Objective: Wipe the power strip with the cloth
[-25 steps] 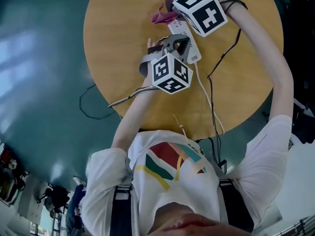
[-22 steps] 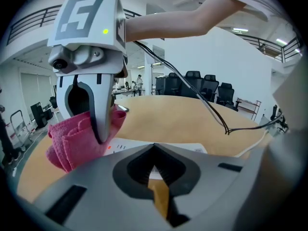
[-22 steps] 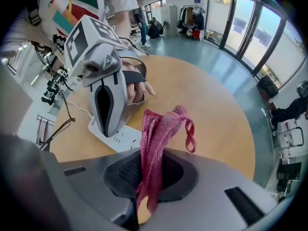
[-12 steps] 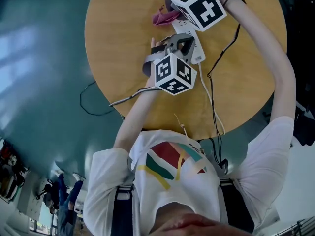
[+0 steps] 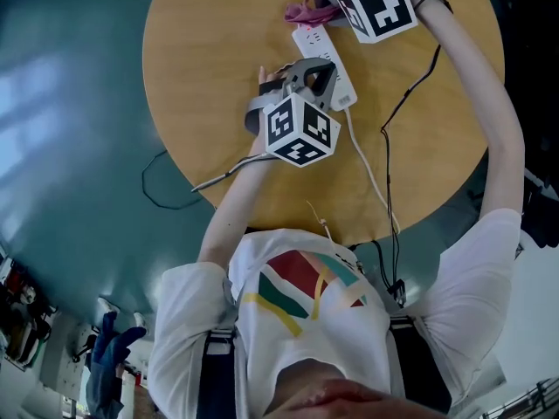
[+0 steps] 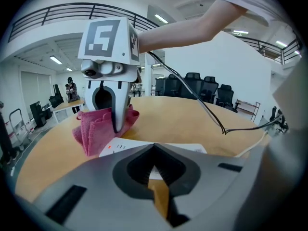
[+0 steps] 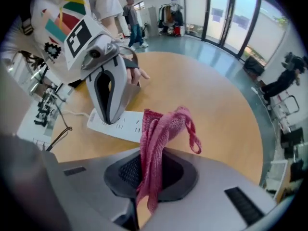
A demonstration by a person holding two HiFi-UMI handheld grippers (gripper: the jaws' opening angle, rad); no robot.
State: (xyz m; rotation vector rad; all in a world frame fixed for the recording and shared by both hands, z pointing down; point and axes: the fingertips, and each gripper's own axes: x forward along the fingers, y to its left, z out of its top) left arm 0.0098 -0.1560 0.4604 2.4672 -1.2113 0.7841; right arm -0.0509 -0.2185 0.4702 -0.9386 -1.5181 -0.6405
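Right claw (image 7: 146, 189) is clenched on the pink cloth (image 7: 162, 129) at the far end of the power strip (image 7: 120, 124). Left claw (image 6: 154, 149), shut and empty, seems to pin the near end. Best drag the cloth flat along the sockets, slowly.

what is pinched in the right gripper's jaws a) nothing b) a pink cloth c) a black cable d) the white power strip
b: in the right gripper view the pink cloth is clamped between the jaws of the right gripper, while the power strip lies on the table beyond.
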